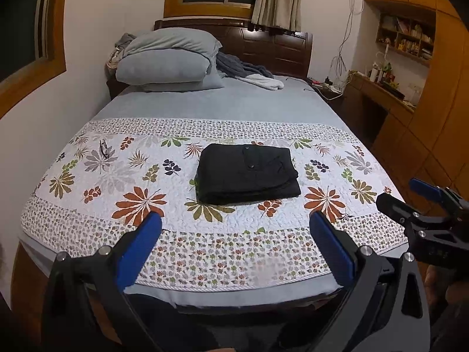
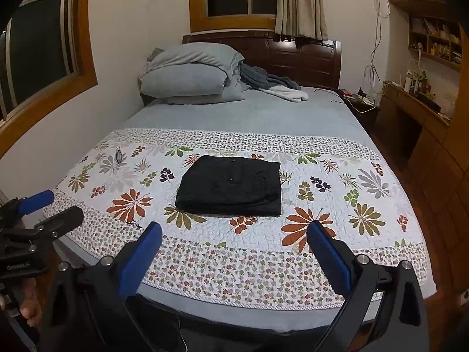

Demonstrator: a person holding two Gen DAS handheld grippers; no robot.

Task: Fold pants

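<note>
The black cloth pants [image 1: 247,173], folded into a compact rectangle, lie mid-quilt, straight ahead of both spread, empty tools: left gripper [image 1: 234,243], right gripper [image 2: 234,249], neither clearly nearer; folding looks finished.

Both grippers [image 1: 234,226] [image 2: 234,234] wide apart, empty

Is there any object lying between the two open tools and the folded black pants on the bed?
Nothing visible. Only bare floral quilt lies between the left tool, the right tool and the black pants.
</note>
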